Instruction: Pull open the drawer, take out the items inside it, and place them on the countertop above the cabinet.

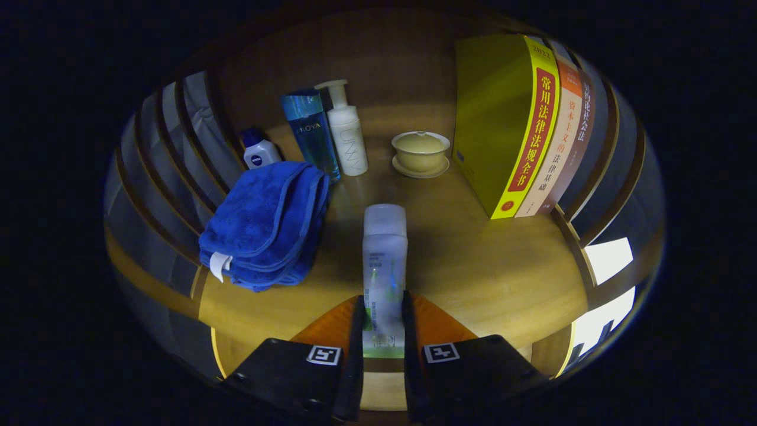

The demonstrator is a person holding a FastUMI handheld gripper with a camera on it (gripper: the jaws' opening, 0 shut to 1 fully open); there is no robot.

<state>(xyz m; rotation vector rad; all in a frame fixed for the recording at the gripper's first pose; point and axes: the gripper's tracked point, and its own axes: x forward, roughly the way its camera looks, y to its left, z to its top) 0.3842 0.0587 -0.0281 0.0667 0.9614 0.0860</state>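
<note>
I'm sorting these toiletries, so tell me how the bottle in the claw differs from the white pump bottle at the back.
The claw is shut on the frosted bottle, which points away from it; the white pump bottle stands upright and free beside the blue bottle. The frosted bottle is translucent with a flat cap; the pump bottle is opaque with a pump head. Both are over the wooden countertop.

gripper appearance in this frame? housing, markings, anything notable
The gripper has two flat, narrow fingers running forward in parallel. Each is mounted on a blocky black housing with angular edges. Each housing carries one square black-and-white fiducial tag on its top face, near the finger. Wedge-shaped orange panels sit just ahead of the housings, beside the fingers. No cables are visible.
</note>
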